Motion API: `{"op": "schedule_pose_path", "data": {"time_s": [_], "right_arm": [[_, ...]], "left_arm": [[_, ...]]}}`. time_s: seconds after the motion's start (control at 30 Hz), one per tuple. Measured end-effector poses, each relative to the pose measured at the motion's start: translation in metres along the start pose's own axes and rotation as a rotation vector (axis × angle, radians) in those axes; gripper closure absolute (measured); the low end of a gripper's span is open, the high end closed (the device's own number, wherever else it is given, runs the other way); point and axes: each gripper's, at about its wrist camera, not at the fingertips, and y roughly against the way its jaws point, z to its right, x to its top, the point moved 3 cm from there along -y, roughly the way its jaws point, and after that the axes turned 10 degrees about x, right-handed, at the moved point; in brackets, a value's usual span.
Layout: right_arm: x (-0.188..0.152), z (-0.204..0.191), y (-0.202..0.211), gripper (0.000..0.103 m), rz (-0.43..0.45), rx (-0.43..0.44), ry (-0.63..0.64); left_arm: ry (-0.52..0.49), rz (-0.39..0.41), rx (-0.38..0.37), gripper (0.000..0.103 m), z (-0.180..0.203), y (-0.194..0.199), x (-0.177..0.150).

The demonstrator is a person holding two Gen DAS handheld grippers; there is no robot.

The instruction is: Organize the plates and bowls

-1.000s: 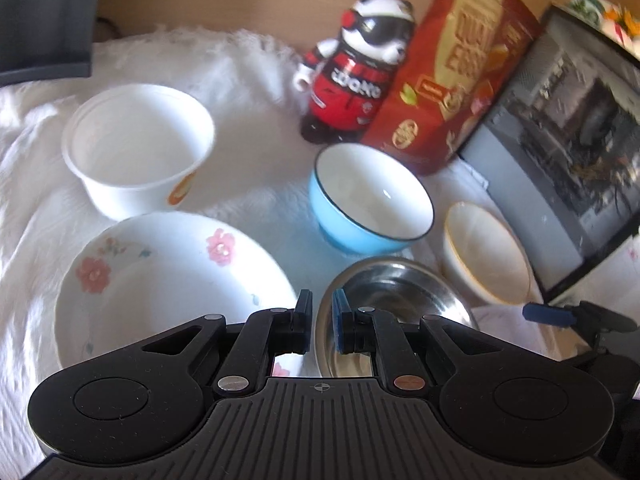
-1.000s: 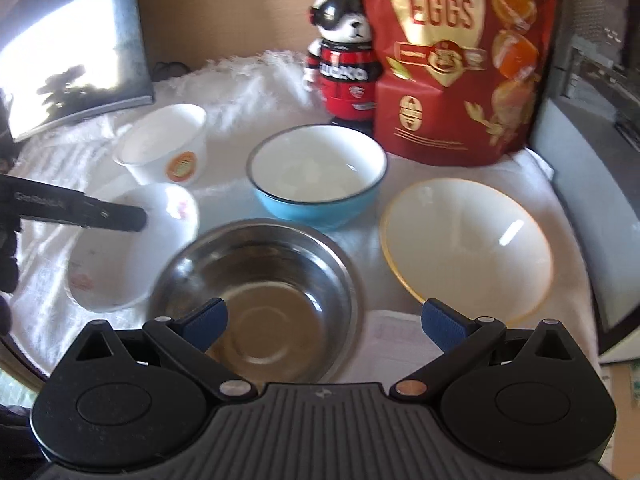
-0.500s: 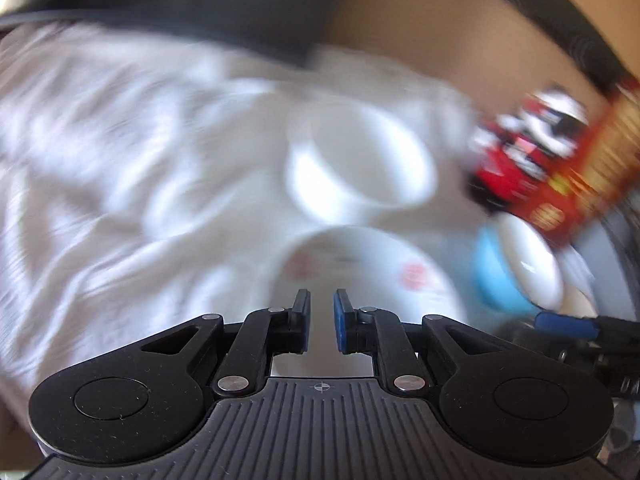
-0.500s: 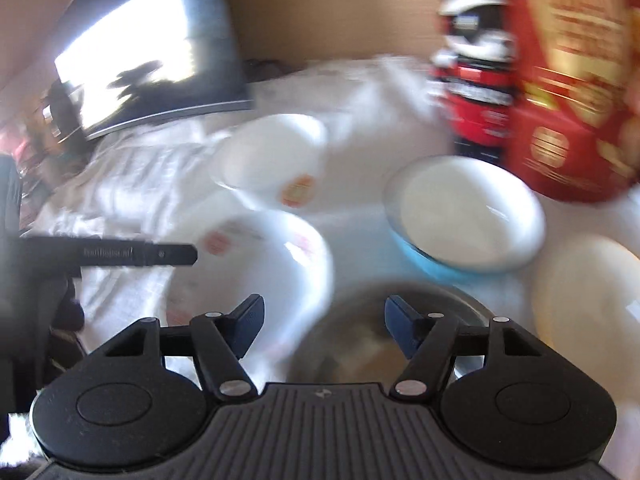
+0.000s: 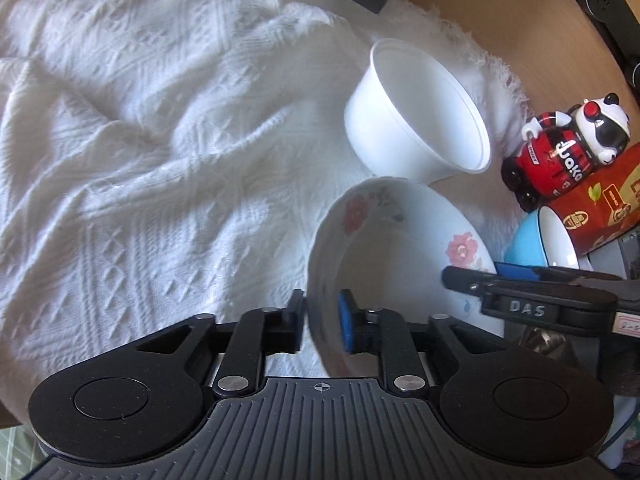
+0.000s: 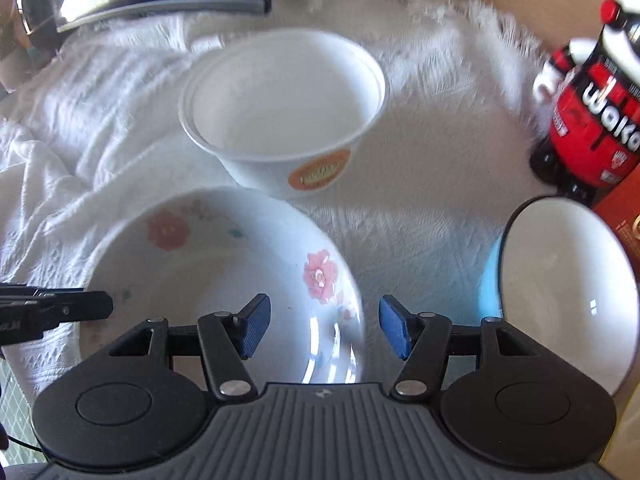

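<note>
My left gripper (image 5: 322, 322) has just opened narrowly, flowered bowl (image 5: 384, 248) rim between its fingers. My right gripper (image 6: 324, 330), half-open after closing, straddles the opposite rim, untouched.

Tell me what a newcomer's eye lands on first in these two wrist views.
First the floral bowl in the foreground on the white cloth, with the left gripper straddling one side of its rim and the right gripper straddling the other. Behind it stands a white plastic bowl with an orange sticker. At the right edge, a red panda figure stands out.
</note>
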Motion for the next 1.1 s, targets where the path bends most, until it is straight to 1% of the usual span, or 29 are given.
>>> {"op": "schedule_pose_path", "data": {"time_s": [0.03,0.1,0.17,0.2,0.3,0.37,0.47,0.57,0.67,0.77,0.83,0.9,1.0,1.07,1.1], "right_arm": [[0.000,0.000,-0.003,0.042,-0.005,0.004,-0.008],[-0.001,0.000,-0.007,0.042,-0.015,0.023,-0.016],[-0.001,-0.003,-0.011,0.037,-0.027,0.048,-0.017],[-0.001,-0.005,-0.012,0.036,-0.028,0.046,-0.017],[0.000,-0.007,-0.013,0.030,-0.033,0.045,-0.035],[0.002,-0.010,-0.015,0.025,-0.036,0.046,-0.051],[0.003,-0.017,-0.017,0.025,-0.038,0.062,-0.060],[0.005,-0.025,-0.017,0.025,-0.040,0.110,-0.082],[0.004,-0.034,-0.018,0.025,-0.040,0.151,-0.098],[0.005,-0.042,-0.021,0.024,-0.031,0.163,-0.090],[0.006,-0.042,-0.020,0.025,-0.027,0.162,-0.083],[0.006,-0.041,-0.016,0.025,-0.006,0.163,-0.071],[0.007,-0.041,0.004,0.025,0.063,0.121,-0.025],[0.008,-0.039,0.024,0.025,0.114,0.127,0.000],[0.008,-0.037,0.035,0.025,0.138,0.138,0.001]], "left_arm": [[0.004,-0.005,-0.007,0.075,0.000,-0.001,0.001],[0.003,-0.019,-0.006,0.075,0.002,-0.004,0.003],[-0.001,-0.039,-0.008,0.075,0.002,-0.006,0.006],[-0.002,-0.048,-0.010,0.076,0.002,-0.006,0.008],[-0.006,-0.063,-0.023,0.076,-0.001,-0.008,0.012],[-0.009,-0.058,-0.017,0.076,-0.005,-0.007,0.017],[0.004,-0.043,0.016,0.076,-0.015,-0.007,0.027],[0.021,-0.026,0.046,0.075,-0.026,-0.006,0.037],[0.034,-0.013,0.058,0.075,-0.034,-0.005,0.046],[0.034,-0.011,0.055,0.076,-0.036,-0.005,0.051],[0.013,0.009,0.062,0.077,-0.034,-0.002,0.052],[-0.007,0.053,0.073,0.079,-0.033,0.005,0.055],[-0.031,0.126,0.115,0.079,-0.029,0.024,0.061],[-0.054,0.182,0.127,0.079,-0.020,0.039,0.064],[-0.068,0.203,0.116,0.079,-0.014,0.046,0.065]]}}
